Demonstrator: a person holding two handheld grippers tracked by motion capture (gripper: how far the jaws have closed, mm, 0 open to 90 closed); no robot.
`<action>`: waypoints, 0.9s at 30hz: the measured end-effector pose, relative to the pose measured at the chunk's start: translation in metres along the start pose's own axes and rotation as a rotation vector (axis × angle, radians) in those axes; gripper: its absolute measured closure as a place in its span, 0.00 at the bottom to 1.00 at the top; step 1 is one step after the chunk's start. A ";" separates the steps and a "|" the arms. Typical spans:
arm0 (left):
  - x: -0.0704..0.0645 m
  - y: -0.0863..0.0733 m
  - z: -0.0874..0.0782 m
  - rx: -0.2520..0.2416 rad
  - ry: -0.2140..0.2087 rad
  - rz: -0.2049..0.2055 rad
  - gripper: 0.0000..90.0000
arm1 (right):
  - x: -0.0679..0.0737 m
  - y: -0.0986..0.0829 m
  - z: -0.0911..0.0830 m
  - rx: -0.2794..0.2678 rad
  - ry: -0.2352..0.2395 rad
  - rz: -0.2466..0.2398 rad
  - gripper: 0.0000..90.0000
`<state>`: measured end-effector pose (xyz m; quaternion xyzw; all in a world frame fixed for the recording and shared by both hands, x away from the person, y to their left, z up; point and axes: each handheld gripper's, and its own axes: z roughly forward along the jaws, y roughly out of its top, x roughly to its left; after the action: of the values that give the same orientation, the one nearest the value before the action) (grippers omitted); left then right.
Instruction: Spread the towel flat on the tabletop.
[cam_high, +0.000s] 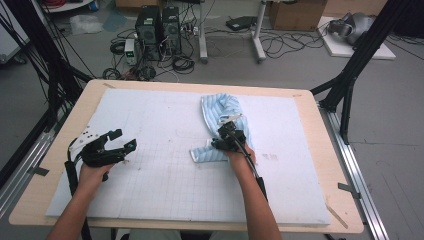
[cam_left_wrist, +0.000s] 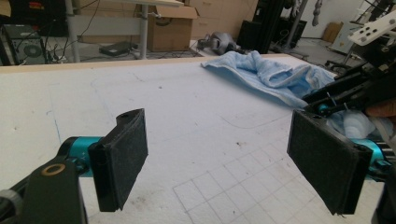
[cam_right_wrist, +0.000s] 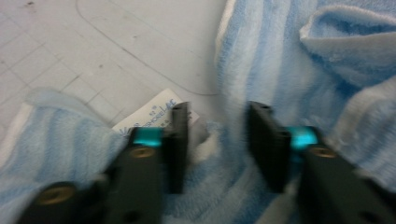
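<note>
Left gripper (cam_left_wrist: 217, 161) wide — right gripper (cam_right_wrist: 217, 144) parted

Even, soft indoor light; shadows faint. Right gripper view blurred, towel (cam_right_wrist: 289, 70) soft. High view and left gripper view sharper.

Blue-and-white striped towel (cam_high: 225, 112), white mat (cam_high: 150, 130)

Fluffy terry towel (cam_high: 225, 116), matt foam mat (cam_high: 160, 150)
</note>
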<state>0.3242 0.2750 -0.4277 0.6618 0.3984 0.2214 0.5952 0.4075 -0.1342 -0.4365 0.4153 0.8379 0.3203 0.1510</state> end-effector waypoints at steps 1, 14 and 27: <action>0.001 0.000 0.000 -0.003 0.004 0.003 0.23 | 0.002 -0.001 0.000 -0.008 0.065 0.018 0.91; 0.012 0.004 -0.012 -0.038 0.043 -0.021 0.23 | 0.075 0.023 0.014 -0.142 0.527 -0.025 0.91; 0.007 0.002 -0.009 -0.013 0.028 -0.014 0.23 | 0.048 0.002 -0.044 -0.235 0.251 -0.052 0.51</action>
<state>0.3218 0.2865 -0.4255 0.6520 0.4101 0.2288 0.5953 0.3563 -0.1136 -0.4015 0.3296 0.8176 0.4612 0.1010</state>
